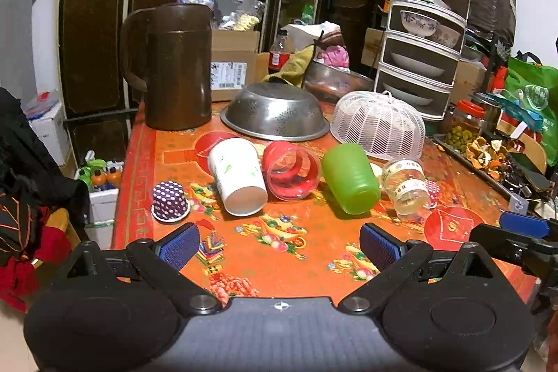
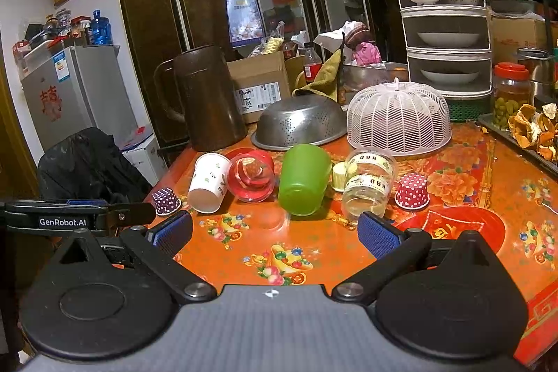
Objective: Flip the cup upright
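Several cups lie in a row on the orange patterned table (image 1: 286, 253). A purple dotted cup (image 1: 169, 200) (image 2: 165, 200) stands mouth down at the left. A white paper cup (image 1: 237, 176) (image 2: 208, 182), a red-banded clear cup (image 1: 291, 170) (image 2: 251, 177), a green cup (image 1: 349, 178) (image 2: 304, 180) and a clear cup with tape (image 1: 406, 187) (image 2: 369, 185) lie on their sides. A red dotted cup (image 2: 413, 190) stands mouth down at the right. My left gripper (image 1: 279, 244) is open and empty, short of the row. My right gripper (image 2: 275, 232) is open and empty, in front of the green cup.
Behind the cups stand a brown jug (image 1: 178, 65), an upturned steel colander (image 1: 275, 112) and a white mesh food cover (image 1: 378, 124). A tiered dish rack (image 1: 423, 33) stands at the back right. A tray of peels (image 2: 530, 128) lies along the right edge. The table's left edge drops off beside the purple cup.
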A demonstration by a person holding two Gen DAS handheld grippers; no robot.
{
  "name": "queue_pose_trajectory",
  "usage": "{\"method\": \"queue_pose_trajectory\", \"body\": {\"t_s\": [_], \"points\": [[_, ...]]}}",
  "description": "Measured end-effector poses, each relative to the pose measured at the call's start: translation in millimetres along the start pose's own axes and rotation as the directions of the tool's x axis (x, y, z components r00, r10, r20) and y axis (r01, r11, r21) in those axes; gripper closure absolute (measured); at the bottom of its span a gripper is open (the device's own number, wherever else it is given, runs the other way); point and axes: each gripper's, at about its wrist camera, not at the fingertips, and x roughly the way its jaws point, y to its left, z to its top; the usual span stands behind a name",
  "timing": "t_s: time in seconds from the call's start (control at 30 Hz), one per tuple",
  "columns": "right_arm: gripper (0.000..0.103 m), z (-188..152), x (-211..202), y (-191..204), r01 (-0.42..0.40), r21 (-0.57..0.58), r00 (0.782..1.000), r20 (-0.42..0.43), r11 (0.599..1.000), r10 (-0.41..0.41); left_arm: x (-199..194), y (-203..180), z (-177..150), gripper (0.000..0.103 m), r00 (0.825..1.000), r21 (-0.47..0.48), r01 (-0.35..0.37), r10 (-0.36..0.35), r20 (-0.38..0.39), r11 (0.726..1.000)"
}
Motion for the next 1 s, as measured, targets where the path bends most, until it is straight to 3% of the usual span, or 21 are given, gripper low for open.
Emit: {"method": "queue_pose_trajectory", "body": {"t_s": [1.0], "points": [[0.001,-16.3,-0.7,-8.2,0.010,0.024,1.000,0.014,1.000,-0.010,-1.2,-8.4,-20.3,0.003,0.999,0.026,-0.036,0.035,0.011,0.999]]}}
